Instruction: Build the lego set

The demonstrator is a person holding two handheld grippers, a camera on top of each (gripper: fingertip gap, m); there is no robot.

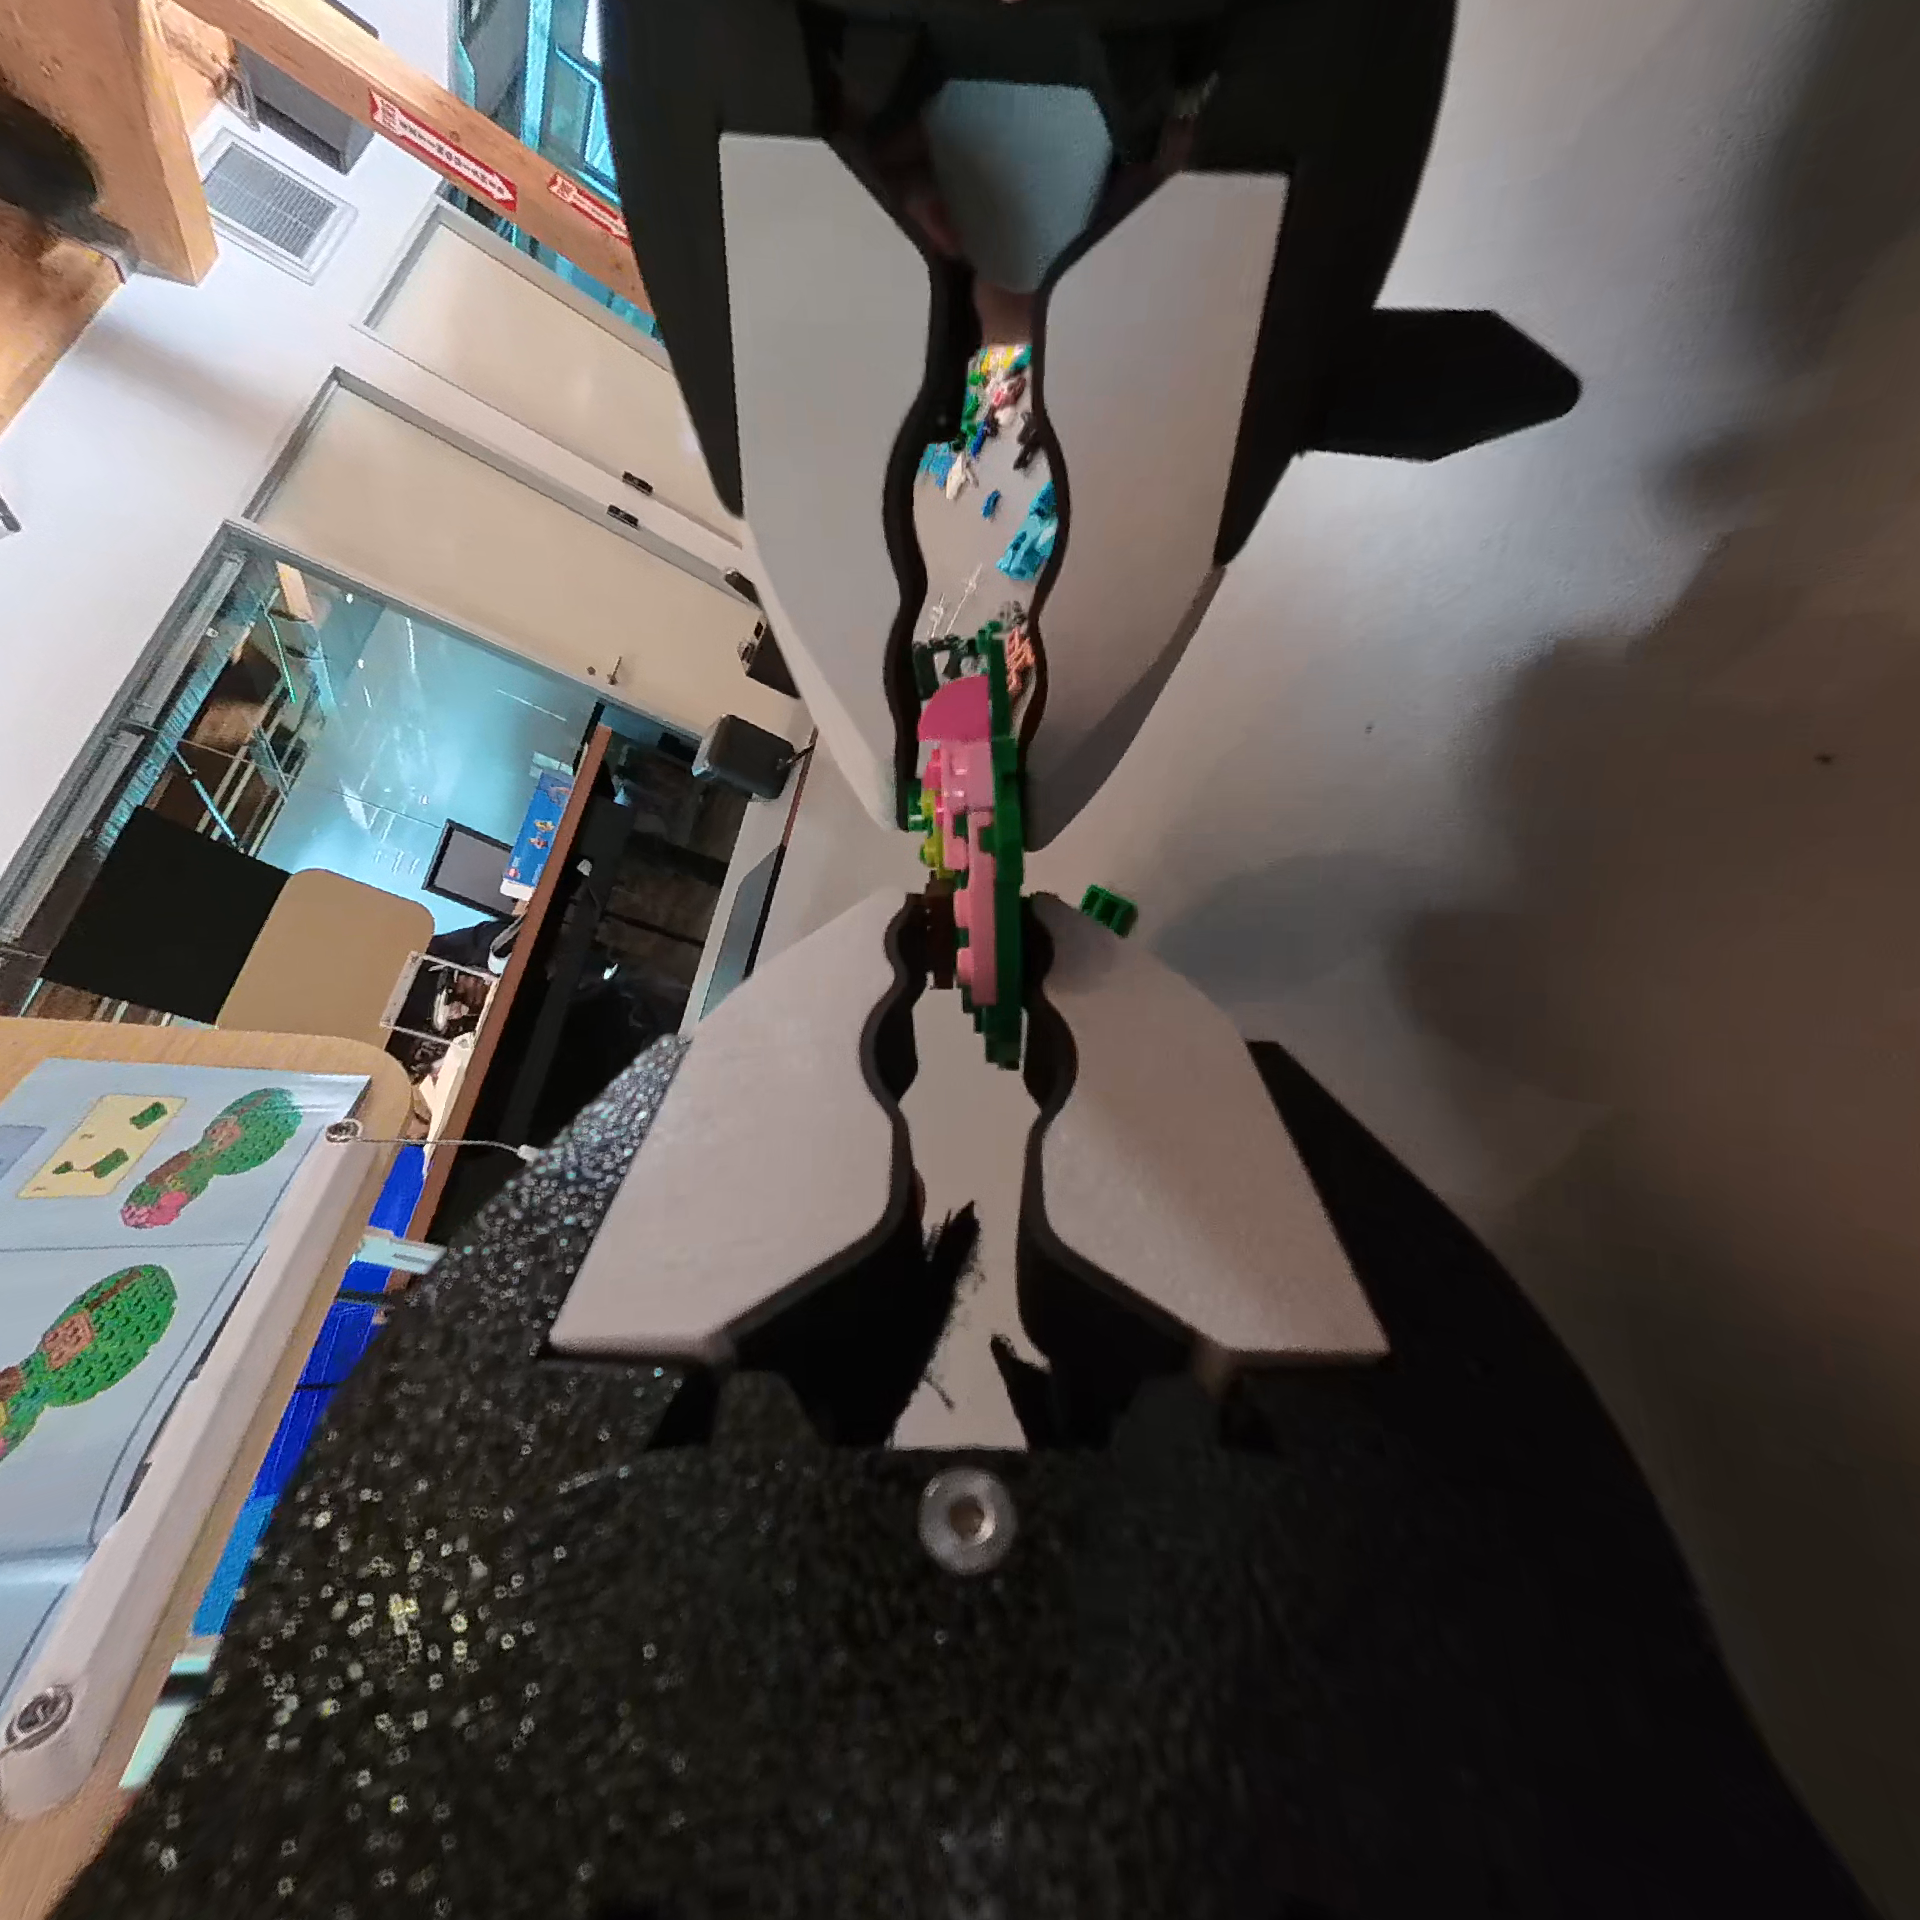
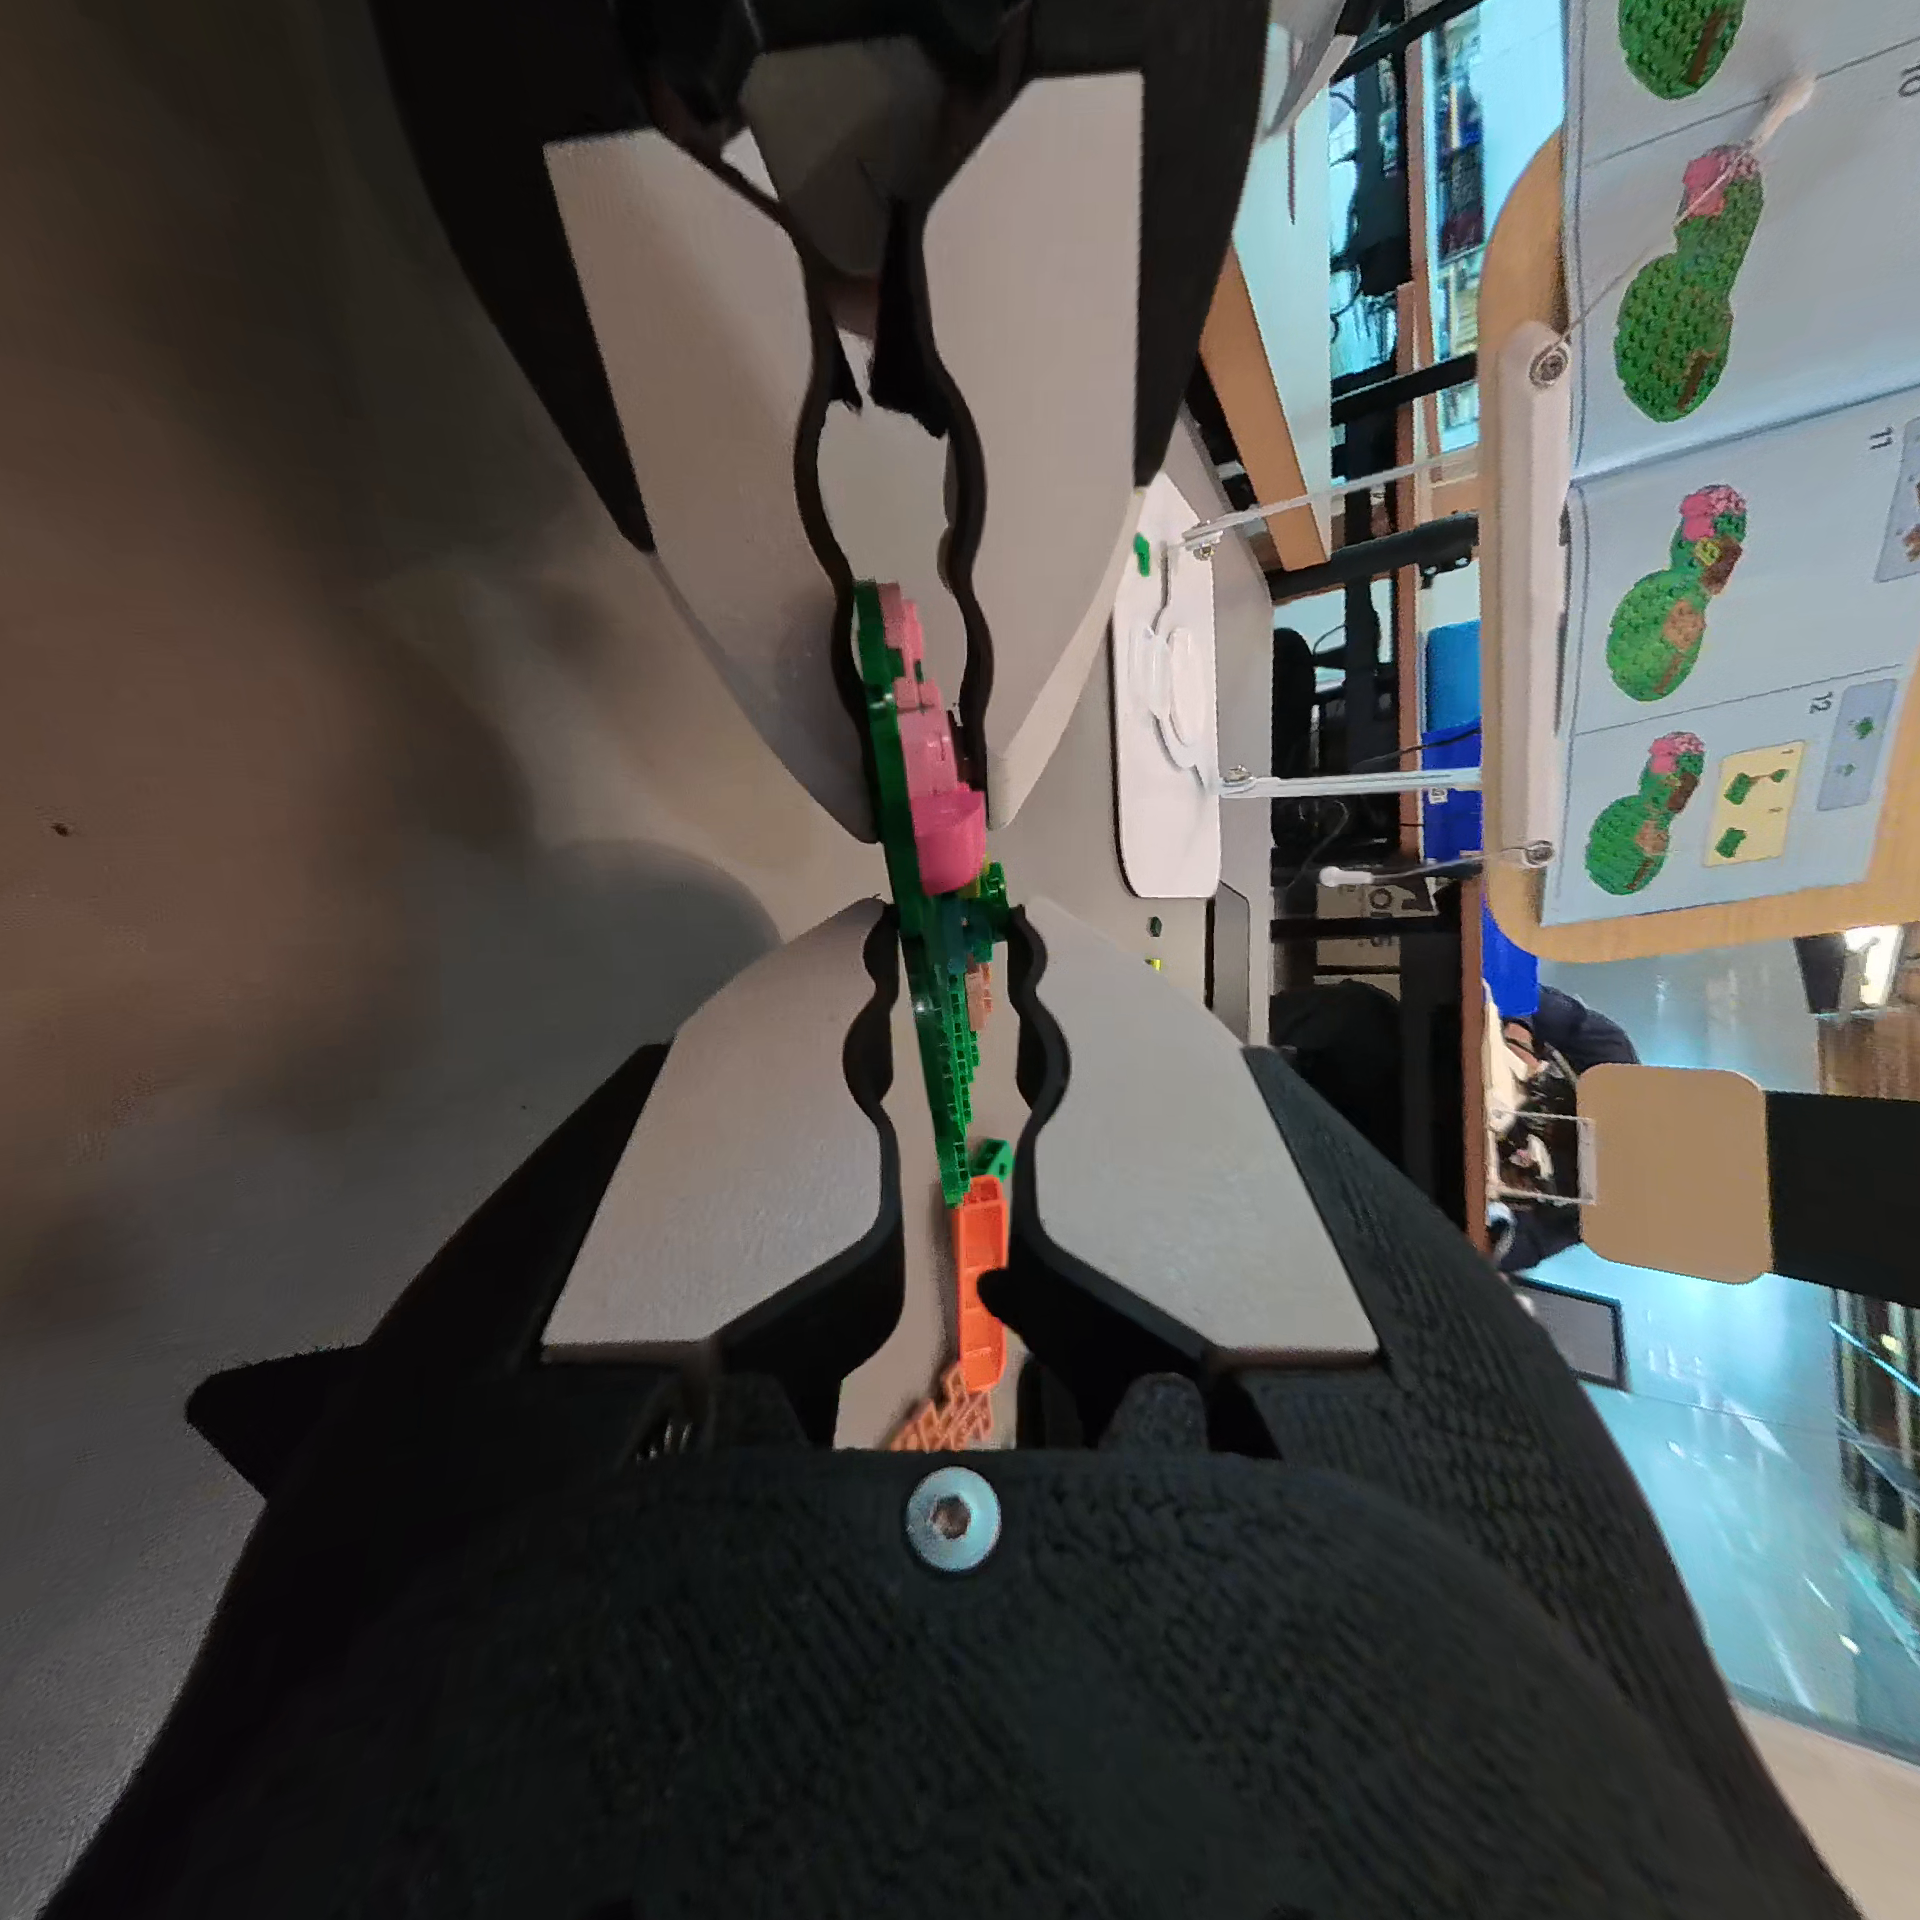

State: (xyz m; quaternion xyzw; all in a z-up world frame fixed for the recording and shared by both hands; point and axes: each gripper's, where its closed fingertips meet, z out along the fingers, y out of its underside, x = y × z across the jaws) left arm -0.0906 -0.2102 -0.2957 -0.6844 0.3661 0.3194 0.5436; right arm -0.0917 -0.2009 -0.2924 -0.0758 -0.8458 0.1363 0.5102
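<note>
The lego build [image 1: 982, 831] is a green plate with pink bricks, seen edge-on and held upright above the white table [image 1: 1558, 675]. My left gripper [image 1: 971, 914] is shut on its near end. My right gripper [image 1: 961, 816] comes in from the opposite side and clamps the pink end. In the right wrist view, my right gripper [image 2: 951, 914] is shut on the build [image 2: 925, 966], and my left gripper [image 2: 930, 826] faces it, closed over the pink bricks [image 2: 940, 790]. Fingertips of both grippers nearly touch.
An open instruction booklet [image 1: 125, 1195] stands on a wooden stand, also in the right wrist view [image 2: 1714, 520]. Loose bricks [image 1: 997, 457] lie on the table beyond. A small green brick [image 1: 1108, 906], an orange separator tool [image 2: 982, 1288] and a white tray [image 2: 1169, 707] are nearby. The tips of both grippers are at nearly the same place.
</note>
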